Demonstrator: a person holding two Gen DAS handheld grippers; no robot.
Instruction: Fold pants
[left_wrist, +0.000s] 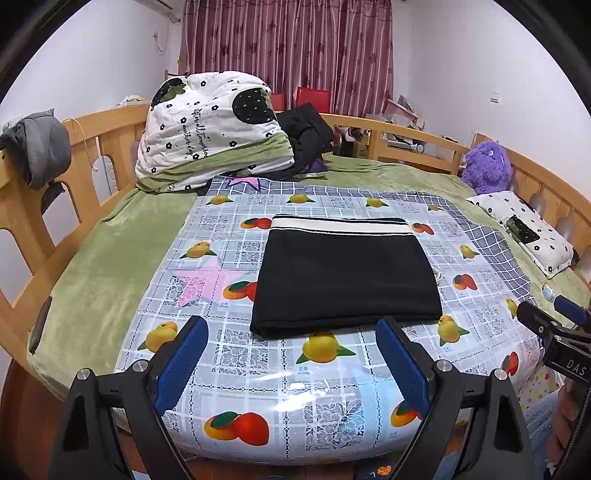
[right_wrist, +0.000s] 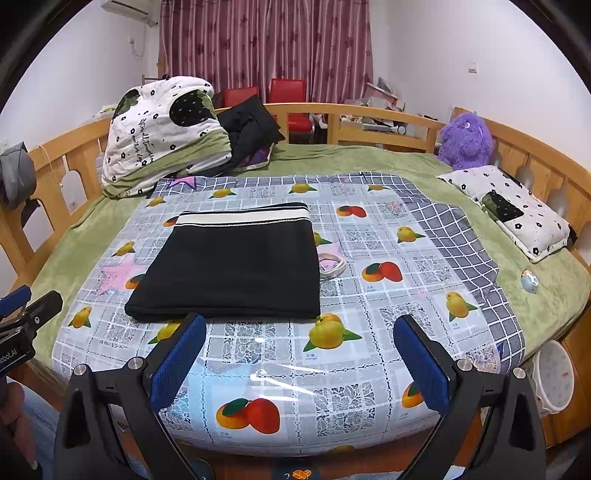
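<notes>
Here the pants (left_wrist: 345, 275) lie folded into a flat black rectangle on the fruit-print cloth (left_wrist: 280, 391), their white-striped waistband on the side away from the cameras. Every other place is told from the pants. The left gripper (left_wrist: 291, 363) hovers just short of their near edge with its blue pads (left_wrist: 181, 365) spread wide and nothing between them. The right gripper (right_wrist: 301, 363) hangs near their near right corner, jaws likewise wide and empty, apart from the fabric. A pale cord loop (right_wrist: 332, 266) lies on the cloth just beside their right edge. Beyond their far left corner sits a bundled quilt (left_wrist: 210, 129), with dark clothes (left_wrist: 306, 136) heaped against it. Well off to the right lie a pillow (right_wrist: 509, 210) and a purple plush toy (right_wrist: 465, 140), both on the green blanket (left_wrist: 99, 254).
</notes>
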